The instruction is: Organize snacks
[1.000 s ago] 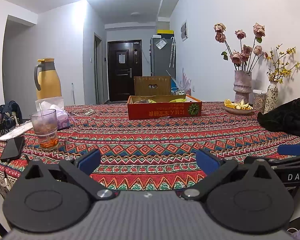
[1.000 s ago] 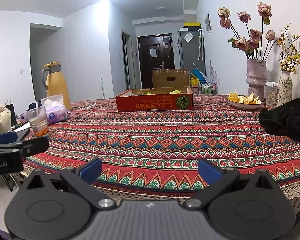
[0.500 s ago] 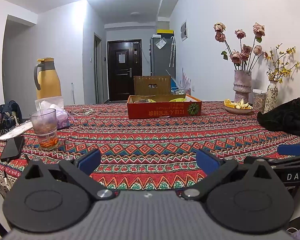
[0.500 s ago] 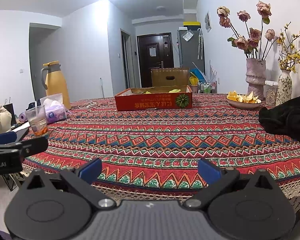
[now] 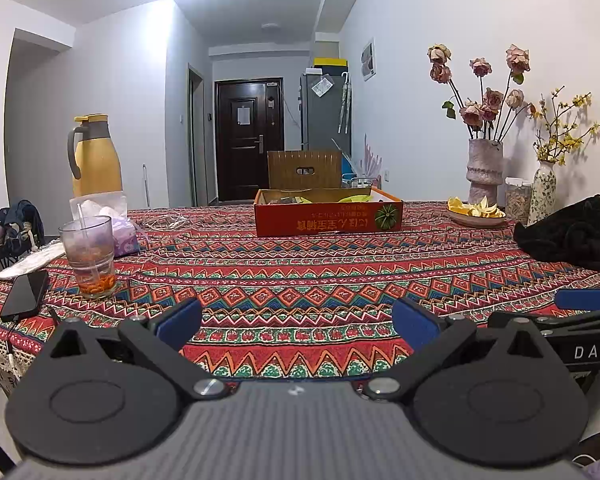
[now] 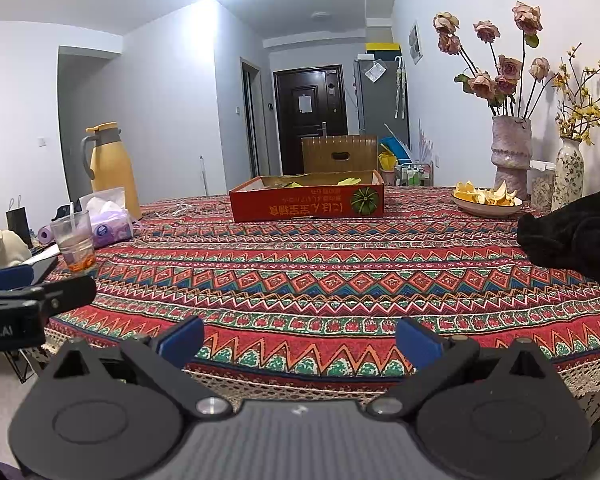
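Two hand-held grippers hang at the near edge of the tabletop (image 5: 300, 264), both released and holding nothing: the left hand-held gripper (image 5: 296, 320) with its blue pads wide apart, the right hand-held gripper (image 6: 300, 338) likewise. From left to right stand a glass cup (image 5: 87, 256), then the red cardboard box (image 5: 328, 212) at the far side, well apart from both grippers. Yellow snack packets (image 6: 350, 181) barely show above its rim. They are probably light, soft and crinkly, best pinched at a sealed edge; the box is stiff but shallow. Compared with half a second ago, almost nothing has shifted; the right view sits marginally lower.
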Demonstrator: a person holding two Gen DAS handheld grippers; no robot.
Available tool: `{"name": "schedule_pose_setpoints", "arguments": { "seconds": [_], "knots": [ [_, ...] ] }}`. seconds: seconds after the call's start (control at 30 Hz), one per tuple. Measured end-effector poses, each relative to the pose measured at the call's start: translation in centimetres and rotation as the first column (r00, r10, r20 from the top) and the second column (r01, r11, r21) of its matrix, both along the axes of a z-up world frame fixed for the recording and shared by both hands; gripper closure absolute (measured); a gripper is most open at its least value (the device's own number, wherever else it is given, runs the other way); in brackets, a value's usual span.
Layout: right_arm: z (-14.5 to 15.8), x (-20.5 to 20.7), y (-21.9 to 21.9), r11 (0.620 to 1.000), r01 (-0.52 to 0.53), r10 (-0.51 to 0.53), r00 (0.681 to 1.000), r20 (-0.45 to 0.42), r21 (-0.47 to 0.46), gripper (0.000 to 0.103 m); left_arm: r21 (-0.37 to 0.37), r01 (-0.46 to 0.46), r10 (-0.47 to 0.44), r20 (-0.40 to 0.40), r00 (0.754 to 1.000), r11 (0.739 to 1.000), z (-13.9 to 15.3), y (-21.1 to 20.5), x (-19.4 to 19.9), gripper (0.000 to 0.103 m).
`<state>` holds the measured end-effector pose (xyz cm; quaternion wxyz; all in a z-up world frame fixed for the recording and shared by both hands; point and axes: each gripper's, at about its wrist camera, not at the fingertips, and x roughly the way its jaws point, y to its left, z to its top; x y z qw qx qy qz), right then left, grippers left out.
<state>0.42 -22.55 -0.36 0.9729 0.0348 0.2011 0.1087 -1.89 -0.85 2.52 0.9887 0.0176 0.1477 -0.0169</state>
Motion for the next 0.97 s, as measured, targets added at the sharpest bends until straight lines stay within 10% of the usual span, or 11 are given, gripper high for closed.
{"name": "schedule_pose_setpoints", "arguments": {
  "seconds": [0.97],
  "knots": [
    [0.01,0.06,0.19,1.0,-0.008,0.009,1.0,0.014,-0.015,0.001,0.02,-0.025,0.025,0.014,1.0,0.999,0.05,0.12,0.0,0.0]
  ]
}}
